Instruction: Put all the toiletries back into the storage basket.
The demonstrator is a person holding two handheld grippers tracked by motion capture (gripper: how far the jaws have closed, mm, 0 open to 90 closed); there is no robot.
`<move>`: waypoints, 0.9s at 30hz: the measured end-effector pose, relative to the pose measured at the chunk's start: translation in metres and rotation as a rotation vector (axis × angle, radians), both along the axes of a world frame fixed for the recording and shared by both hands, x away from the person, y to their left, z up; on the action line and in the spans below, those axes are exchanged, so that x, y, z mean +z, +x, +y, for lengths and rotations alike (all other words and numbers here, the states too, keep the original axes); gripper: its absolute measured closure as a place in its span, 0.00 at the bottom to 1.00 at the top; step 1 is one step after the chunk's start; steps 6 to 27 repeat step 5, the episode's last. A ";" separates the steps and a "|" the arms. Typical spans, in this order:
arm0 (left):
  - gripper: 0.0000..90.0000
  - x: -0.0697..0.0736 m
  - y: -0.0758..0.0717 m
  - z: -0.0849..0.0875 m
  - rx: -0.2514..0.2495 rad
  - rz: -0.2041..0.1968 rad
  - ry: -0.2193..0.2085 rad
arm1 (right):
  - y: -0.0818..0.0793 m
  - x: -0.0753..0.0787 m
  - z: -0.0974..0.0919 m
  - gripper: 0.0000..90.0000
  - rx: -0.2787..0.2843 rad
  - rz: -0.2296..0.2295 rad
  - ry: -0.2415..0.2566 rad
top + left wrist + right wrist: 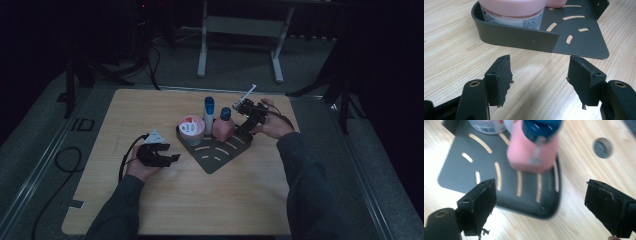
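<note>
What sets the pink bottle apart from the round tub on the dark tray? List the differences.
The pink bottle stands taller than the squat round tub. The bottle is pink with a dark blue cap, while the tub is white-sided with a pink lid. The bottle sits nearer the right gripper. Both stand upright on the tray.

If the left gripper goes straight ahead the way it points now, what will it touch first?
Probably the low front wall of the dark tray. The left gripper is open with only bare table before it, and the pink-lidded jar stands just behind that wall. Depth is hard to judge.
</note>
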State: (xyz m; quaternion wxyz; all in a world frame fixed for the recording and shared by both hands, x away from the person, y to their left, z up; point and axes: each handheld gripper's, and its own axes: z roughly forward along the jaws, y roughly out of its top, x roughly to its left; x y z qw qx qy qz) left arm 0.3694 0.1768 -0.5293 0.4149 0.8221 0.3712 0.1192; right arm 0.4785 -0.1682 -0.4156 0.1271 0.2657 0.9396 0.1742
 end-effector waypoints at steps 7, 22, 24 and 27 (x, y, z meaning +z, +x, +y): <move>0.39 0.001 0.000 0.001 0.005 -0.002 -0.002 | -0.016 0.005 -0.031 0.11 -0.047 -0.047 0.034; 0.39 0.001 0.000 0.001 0.005 -0.002 -0.002 | -0.016 0.005 -0.031 0.11 -0.047 -0.047 0.034; 0.39 0.001 0.000 0.001 0.005 -0.002 -0.002 | -0.016 0.005 -0.031 0.11 -0.047 -0.047 0.034; 0.39 0.001 0.000 0.001 0.005 -0.002 -0.002 | -0.016 0.005 -0.031 0.11 -0.047 -0.047 0.034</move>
